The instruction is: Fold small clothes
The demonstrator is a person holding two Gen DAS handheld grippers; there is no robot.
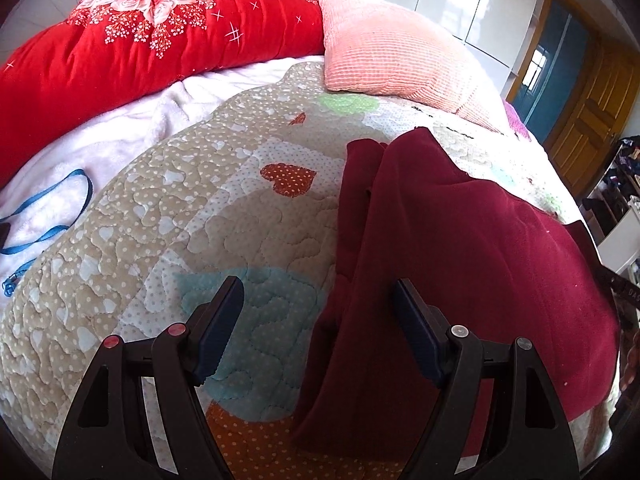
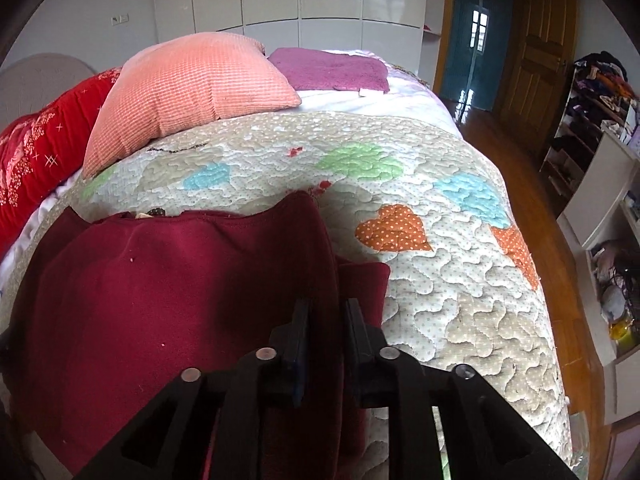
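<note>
A dark red garment (image 1: 460, 248) lies spread on the heart-patterned quilt (image 1: 200, 220). A folded strip of it runs down its left edge. My left gripper (image 1: 318, 296) is open above that left edge, its fingers either side of the strip, holding nothing. In the right wrist view the garment (image 2: 160, 280) fills the lower left. My right gripper (image 2: 327, 308) is shut on the garment's right edge, with a fold of cloth rising between the fingers.
A pink pillow (image 1: 392, 48) and a red floral duvet (image 1: 120, 52) lie at the head of the bed. A blue strap (image 1: 52, 216) lies on the white blanket at left. A purple towel (image 2: 332, 68) lies behind. The bed's right edge drops to a wooden floor (image 2: 540, 200) with shelves.
</note>
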